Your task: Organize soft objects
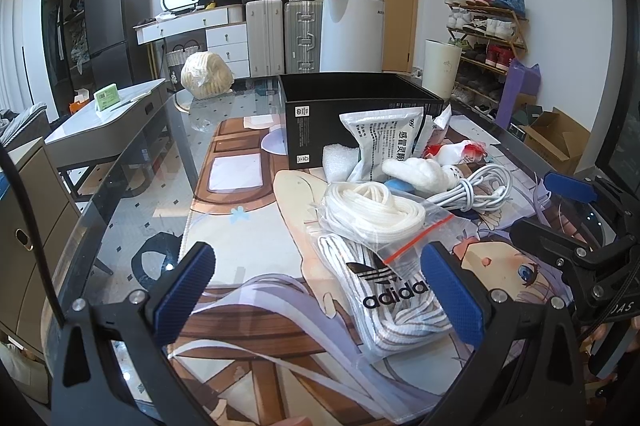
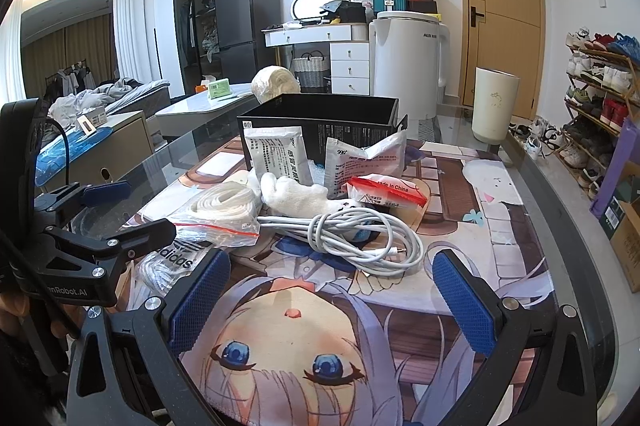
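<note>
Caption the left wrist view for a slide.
Open left tongs hover over bagged adidas laces; cable, sachets and black box lie beyond on the printed mat.

Bright daylight, glass glare, fisheye-warped dark edges

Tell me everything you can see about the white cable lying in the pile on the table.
The white cable is a smooth, rubbery-looking cord gathered into loose loops and cinched by a few turns of itself around the middle. A small plug end pokes out toward the right gripper. It lies flat on the printed mat, at the near edge of the pile, with the white plush toy just behind it, seemingly touching. Neither gripper touches it.
</note>
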